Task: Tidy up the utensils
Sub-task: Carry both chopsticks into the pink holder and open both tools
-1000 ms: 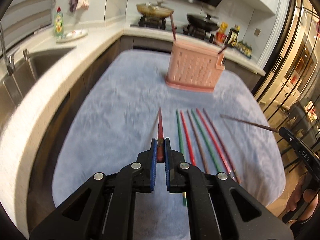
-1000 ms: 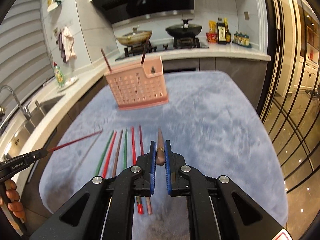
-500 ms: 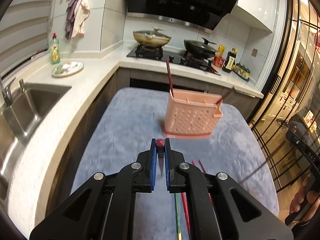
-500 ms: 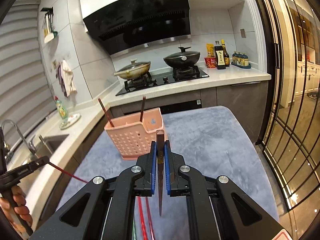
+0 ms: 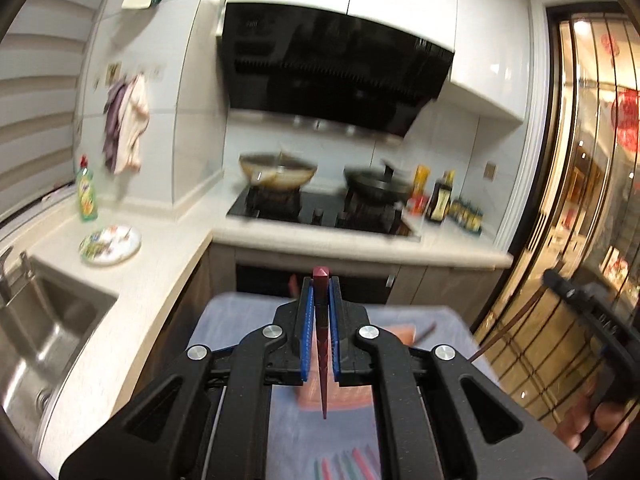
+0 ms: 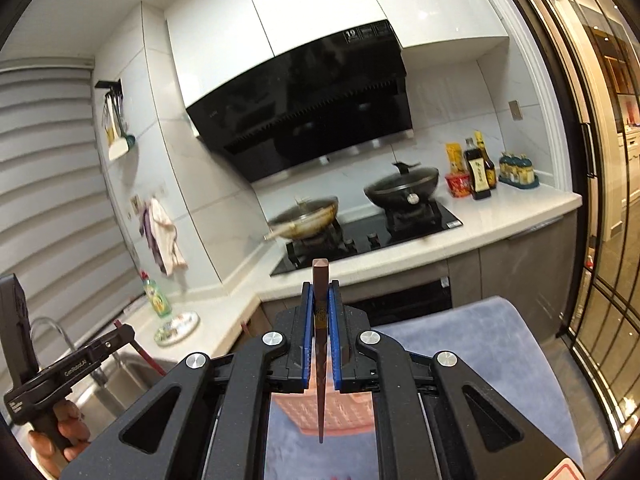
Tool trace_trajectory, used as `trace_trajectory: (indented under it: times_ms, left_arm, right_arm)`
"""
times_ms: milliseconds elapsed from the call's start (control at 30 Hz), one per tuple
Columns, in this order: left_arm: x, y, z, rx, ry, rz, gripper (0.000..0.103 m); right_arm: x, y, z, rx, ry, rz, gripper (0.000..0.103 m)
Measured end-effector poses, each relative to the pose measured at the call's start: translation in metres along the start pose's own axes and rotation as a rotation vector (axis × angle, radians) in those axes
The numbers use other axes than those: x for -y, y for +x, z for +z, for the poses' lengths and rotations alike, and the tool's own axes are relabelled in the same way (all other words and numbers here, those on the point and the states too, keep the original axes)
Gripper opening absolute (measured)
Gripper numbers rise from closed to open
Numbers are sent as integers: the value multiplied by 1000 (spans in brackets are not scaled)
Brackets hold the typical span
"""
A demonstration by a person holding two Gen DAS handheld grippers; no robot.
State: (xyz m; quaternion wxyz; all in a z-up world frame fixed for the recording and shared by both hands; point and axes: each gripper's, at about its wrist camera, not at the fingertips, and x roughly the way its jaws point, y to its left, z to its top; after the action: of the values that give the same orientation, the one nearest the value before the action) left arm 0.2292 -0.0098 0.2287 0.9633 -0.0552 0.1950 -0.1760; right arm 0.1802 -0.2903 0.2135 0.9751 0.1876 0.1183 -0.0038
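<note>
Left hand-held gripper (image 5: pixel 320 288) clamped on a dark red chopstick (image 5: pixel 321 344), tip hanging down; right hand-held gripper (image 6: pixel 320 292) clamped likewise on a brown chopstick (image 6: pixel 321 344); below, pink utensil basket (image 6: pixel 344 412) on the blue-covered table (image 6: pixel 480 352); beyond, stove (image 6: pixel 400 228).

Dark red chopstick (image 5: pixel 321 344); brown chopstick (image 6: pixel 320 344); pink perforated basket (image 6: pixel 340 412); blue-grey cloth (image 6: pixel 480 360); floral plate (image 5: pixel 110 239).

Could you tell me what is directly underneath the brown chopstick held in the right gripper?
Under the brown chopstick sits the pink basket on the blue cloth. The right gripper covers the basket's top, so its contents cannot be seen.
</note>
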Motion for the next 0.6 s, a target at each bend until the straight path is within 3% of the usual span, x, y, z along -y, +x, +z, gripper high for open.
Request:
trace_trajectory:
  times_ms: [100, 267, 600]
  left_arm:
    - [6, 20, 24, 45, -6, -6, 7]
    - [11, 52, 35, 61, 7, 16, 7]
    - [3, 109, -6, -55, 9, 33, 7]
  right_arm:
    - [-4, 27, 14, 18, 9, -5, 7]
    - [-7, 67, 21, 2, 10, -21, 7]
    - [8, 122, -28, -127, -5, -81, 7]
